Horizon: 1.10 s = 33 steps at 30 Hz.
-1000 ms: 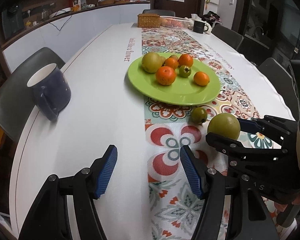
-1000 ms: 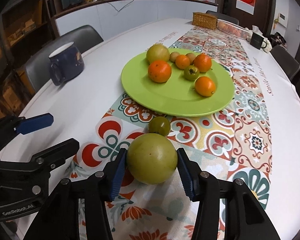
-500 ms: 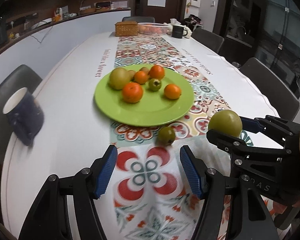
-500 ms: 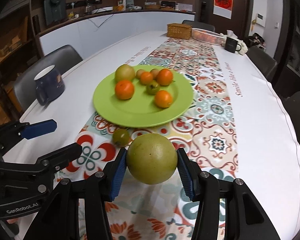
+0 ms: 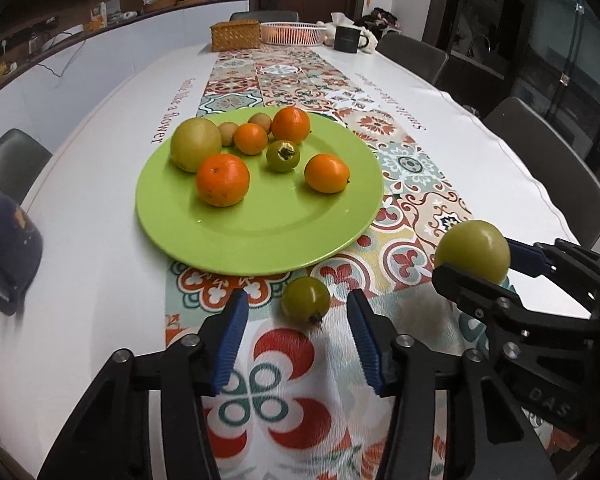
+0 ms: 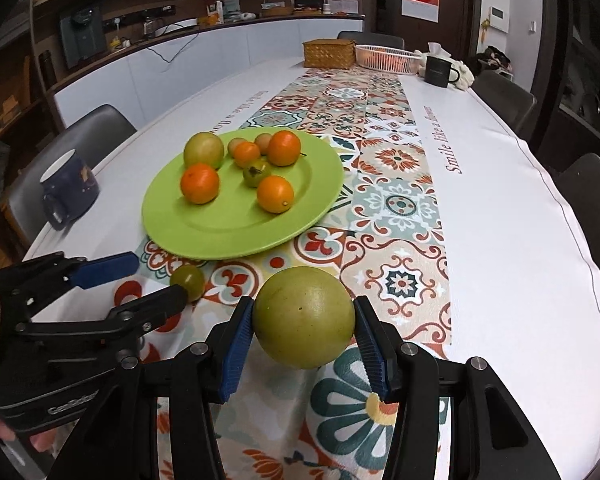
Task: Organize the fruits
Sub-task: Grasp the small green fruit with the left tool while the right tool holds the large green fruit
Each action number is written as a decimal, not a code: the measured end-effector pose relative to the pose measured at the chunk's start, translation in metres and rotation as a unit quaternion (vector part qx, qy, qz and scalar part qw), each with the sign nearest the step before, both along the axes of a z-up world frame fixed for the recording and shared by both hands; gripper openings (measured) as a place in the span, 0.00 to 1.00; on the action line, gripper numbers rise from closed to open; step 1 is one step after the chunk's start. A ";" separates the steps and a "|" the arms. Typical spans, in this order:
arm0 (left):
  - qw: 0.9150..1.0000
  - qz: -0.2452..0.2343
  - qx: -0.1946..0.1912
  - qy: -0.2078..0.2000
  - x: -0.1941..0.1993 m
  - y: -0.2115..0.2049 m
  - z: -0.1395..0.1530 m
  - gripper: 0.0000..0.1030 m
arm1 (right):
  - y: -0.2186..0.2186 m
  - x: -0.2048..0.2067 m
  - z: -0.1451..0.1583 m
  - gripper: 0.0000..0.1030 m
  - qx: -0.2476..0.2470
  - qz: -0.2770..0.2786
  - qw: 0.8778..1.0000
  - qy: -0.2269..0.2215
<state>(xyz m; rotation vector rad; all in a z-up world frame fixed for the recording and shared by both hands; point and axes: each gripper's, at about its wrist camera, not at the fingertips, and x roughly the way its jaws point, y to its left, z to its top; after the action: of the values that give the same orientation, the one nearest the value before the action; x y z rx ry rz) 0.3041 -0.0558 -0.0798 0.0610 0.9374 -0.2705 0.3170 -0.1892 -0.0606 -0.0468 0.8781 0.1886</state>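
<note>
Surface (image 6: pixel 520 216): long and white, with a patterned runner (image 6: pixel 396 168) down its middle; its far end, at the top of both frames, is small and hard to read.
Chairs: dark seats along both edges, each cut off by the surface's rim; one (image 5: pixel 548 148) sits at the right of the left-wrist frame.
Green plate (image 5: pixel 260 236): on the runner, centre of both frames; its near half is bare.
Plate contents: a large yellow-green fruit (image 5: pixel 195 149), three oranges (the nearest (image 5: pixel 222 179)), a small green fruit with a dry calyx (image 5: pixel 283 155), and two small brownish fruits at the back, partly hidden behind the others.
Blue mug (image 6: pixel 70 184): at the left, on the white part of the surface, well apart from the plate; blurred and cut off in the left-wrist frame.
Far end: a wicker box (image 5: pixel 235 34), a white basket (image 5: pixel 293 33) and a dark mug (image 5: pixel 348 39), close together.
Right tongs (image 6: pixel 303 340): clenched on the big green fruit (image 6: pixel 304 316), held at the lower centre of the right-wrist frame; whether it touches the runner cannot be told.
Left tongs (image 5: pixel 296 332): released, pads spread wide, low over the runner.
Small green fruit (image 5: pixel 305 299): lying on the runner just below the plate's near rim, ahead of and between the left pads, touching neither.
</note>
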 end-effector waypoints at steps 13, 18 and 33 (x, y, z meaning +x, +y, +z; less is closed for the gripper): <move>1.000 -0.010 0.017 0.021 0.011 -0.008 -0.017 0.28 | 0.001 0.007 -0.009 0.49 0.001 0.005 1.000 0.009; 1.000 -0.011 0.014 0.019 0.009 -0.008 -0.014 0.27 | 0.002 0.006 -0.009 0.49 0.003 0.007 1.000 0.011; 1.000 0.023 -0.001 -0.007 -0.018 0.018 0.019 0.27 | 0.014 -0.009 0.017 0.49 0.006 0.018 1.000 -0.015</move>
<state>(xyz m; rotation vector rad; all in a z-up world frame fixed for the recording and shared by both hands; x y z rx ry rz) 0.2858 -0.0376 -0.0608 0.0387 0.9242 -0.2277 0.3085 -0.1749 -0.0438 -0.0544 0.8465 0.2264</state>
